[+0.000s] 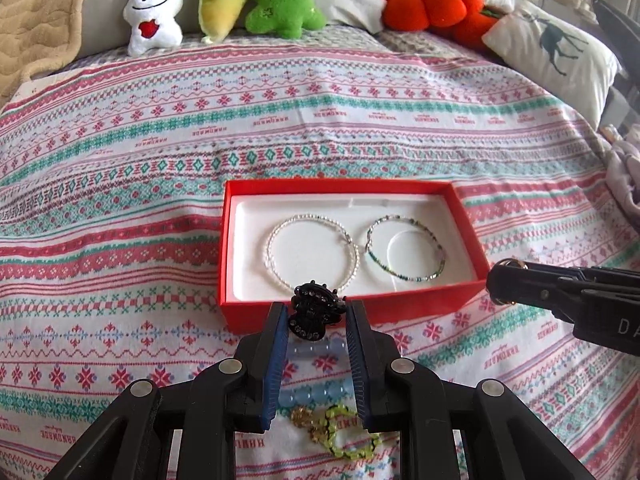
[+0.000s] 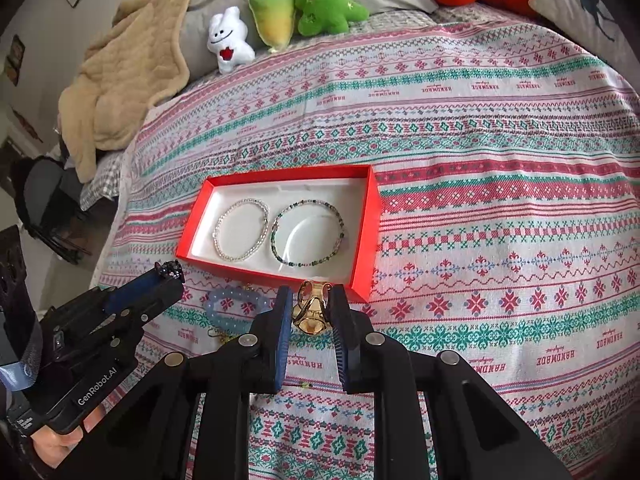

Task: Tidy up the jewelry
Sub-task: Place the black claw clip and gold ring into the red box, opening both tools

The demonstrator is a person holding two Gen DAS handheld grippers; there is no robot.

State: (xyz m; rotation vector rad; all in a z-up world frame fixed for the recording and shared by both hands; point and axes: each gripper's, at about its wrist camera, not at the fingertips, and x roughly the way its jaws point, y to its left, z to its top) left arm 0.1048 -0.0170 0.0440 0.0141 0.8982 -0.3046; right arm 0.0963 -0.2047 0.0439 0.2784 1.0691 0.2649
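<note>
From the left wrist, our left gripper (image 1: 317,312) has its jaws closed to a narrow gap on a black clip (image 1: 316,311), pinched only at the tips just before the near wall of the red box (image 1: 466,216). We judge the hold thin: a knock on that wall could twist the clip out. Inside lie a white bracelet (image 1: 312,254) and a green bracelet (image 1: 405,248), nearly touching, so a low drop could snag them. Free floor shows at the box's left end. A blue bracelet (image 1: 316,394) and a yellow-green one (image 1: 348,432) wait on the blanket (image 1: 120,200) below us

From the right wrist, our right gripper (image 2: 311,308) is clamped on a gold clip (image 2: 311,308) beside the box's near corner. We see both grippers close together, so entering at once risks a clash; the blanket to the right is open
</note>
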